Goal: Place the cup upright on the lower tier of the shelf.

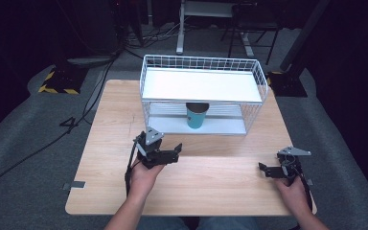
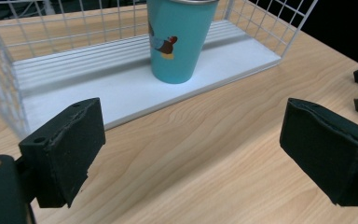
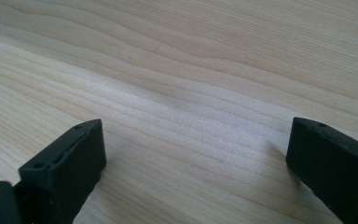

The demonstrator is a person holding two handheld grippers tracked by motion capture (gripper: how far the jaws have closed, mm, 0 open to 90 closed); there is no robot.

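A pale wooden bench is seen from the high view, with a white wire rack standing on its far half. A teal cup stands upright on the rack's lower shelf, under the solid white upper shelf, ahead of the left claw and slightly to its right. The left claw is held just above the bench by the left hand, near the rack's front edge, its jaws spread wide with nothing between them. The right claw is held by the right hand near the bench's right edge, well apart from the rack and the cup.

In the left gripper view, a small picture on the cup's side is revealed, which the high view is too coarse to show; the ribbed lower shelf is also made out there. In the right gripper view, the right claw's jaws are seen spread wide over bare wood grain, empty.
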